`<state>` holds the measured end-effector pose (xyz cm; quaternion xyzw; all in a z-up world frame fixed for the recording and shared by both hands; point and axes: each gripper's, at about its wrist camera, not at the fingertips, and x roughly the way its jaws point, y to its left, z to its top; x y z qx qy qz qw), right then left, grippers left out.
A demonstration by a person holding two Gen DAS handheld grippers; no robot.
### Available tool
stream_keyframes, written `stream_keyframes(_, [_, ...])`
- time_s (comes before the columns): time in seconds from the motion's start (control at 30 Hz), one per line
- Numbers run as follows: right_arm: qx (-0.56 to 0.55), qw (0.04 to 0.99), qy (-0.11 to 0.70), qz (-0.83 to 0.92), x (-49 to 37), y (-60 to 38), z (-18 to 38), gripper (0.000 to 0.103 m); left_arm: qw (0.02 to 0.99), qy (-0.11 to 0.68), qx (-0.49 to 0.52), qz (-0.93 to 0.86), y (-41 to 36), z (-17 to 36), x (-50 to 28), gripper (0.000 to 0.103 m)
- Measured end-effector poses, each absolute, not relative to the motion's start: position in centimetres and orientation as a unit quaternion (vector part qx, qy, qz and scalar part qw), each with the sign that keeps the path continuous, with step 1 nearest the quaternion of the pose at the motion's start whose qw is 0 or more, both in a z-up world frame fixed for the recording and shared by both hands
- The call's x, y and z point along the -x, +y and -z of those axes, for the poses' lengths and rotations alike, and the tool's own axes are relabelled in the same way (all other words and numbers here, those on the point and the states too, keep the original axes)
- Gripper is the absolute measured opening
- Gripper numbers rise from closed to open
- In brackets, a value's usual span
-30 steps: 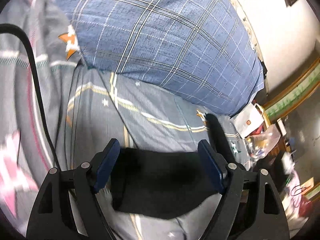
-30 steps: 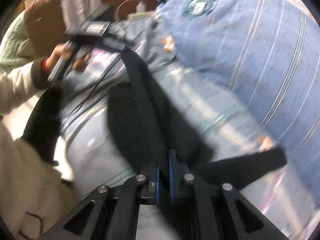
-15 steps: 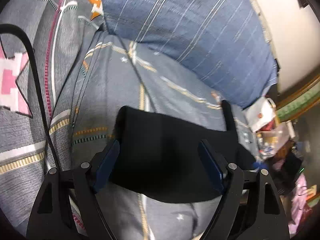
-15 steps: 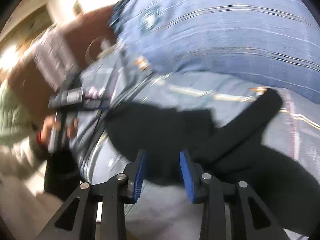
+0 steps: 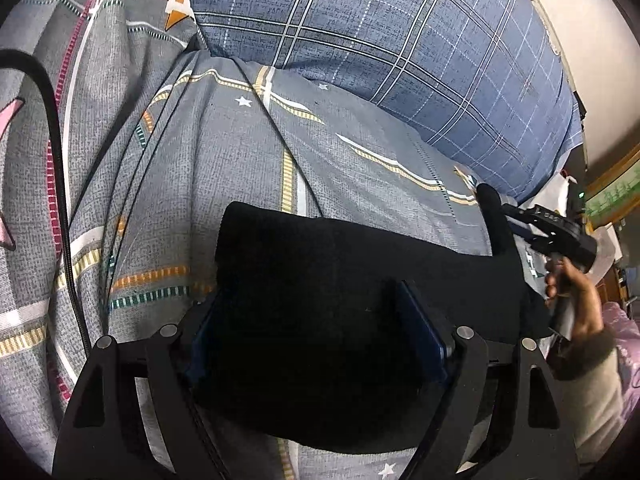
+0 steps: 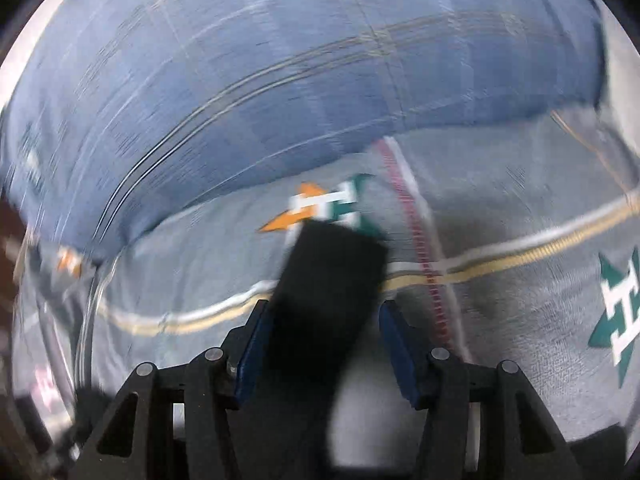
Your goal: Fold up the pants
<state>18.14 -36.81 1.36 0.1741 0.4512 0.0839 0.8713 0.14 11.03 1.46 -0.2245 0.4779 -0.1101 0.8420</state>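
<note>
Black pants (image 5: 344, 288) lie on a bed (image 5: 240, 152) covered in a grey patterned sheet, already gathered into a compact dark block with a straight far edge and a squared left corner, so at least one fold appears done. One narrow strip of the garment still runs off to the right toward the bed's edge, a sign that the job is not finished and that a last tidy or fold remains.

The left gripper (image 5: 316, 332) hangs low over the near part of the block, its fingers spread wide with the cloth between them; whether the pads press the fabric cannot be told, since black cloth hides their inner faces. The right gripper (image 6: 324, 340), seen through heavy motion blur, has its fingers opening around a dark band of the pants (image 6: 328, 292); the right pad stands clear of the cloth, while the left sits close against it. In the left wrist view a hand (image 5: 572, 292) carries that right gripper at the block's right end.

A big blue plaid pillow (image 5: 400, 52) bounds the working area at the far side, well behind the fold line. To the left runs open sheet, crossed by a black cable (image 5: 60, 184). To the right the mattress ends beside cluttered furniture, leaving little spare room there.
</note>
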Motion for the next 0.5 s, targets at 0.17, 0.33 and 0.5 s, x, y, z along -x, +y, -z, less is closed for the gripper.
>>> stream_keyframes(0.17, [-0.242,0.858,0.427,-0.15,-18.5,-37.3,-1.0,0.01,0.843,0.481,0.217,0.104,10.6,-1.7,-0.6,0.081])
stream_keyframes(0.33, [-0.22,0.915,0.308,-0.142,-9.9,-42.2,-7.8,0.009,0.841,0.479,0.229,0.104,10.8,-1.8,-0.6,0.081])
stream_keyframes(0.5, [-0.207,0.934,0.289,-0.044,3.5,-50.9,-8.3,0.009,0.844,0.475,0.224,0.107,10.5,-1.7,-0.4,0.081])
